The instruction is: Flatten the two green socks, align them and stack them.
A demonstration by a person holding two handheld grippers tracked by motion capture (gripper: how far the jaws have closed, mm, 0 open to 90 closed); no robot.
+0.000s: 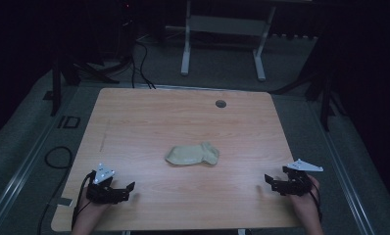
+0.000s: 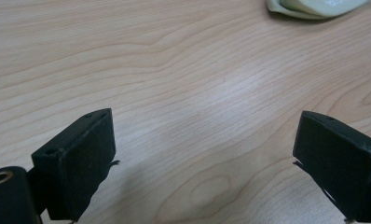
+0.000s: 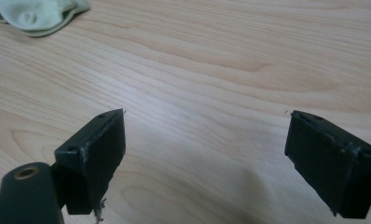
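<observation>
While the pale sock (image 1: 192,154) lies crumpled mid-table (image 1: 149,117), the left gripper (image 1: 126,191) and right gripper (image 1: 270,183) hover at the near corners, well apart from it, jaws spread wide, holding nothing.

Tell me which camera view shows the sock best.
The high view: the whole sock lies in sight, flat near the middle of the table. The left gripper view catches just its lower edge at the top right; the right gripper view shows a crumpled corner at the top left.
</observation>
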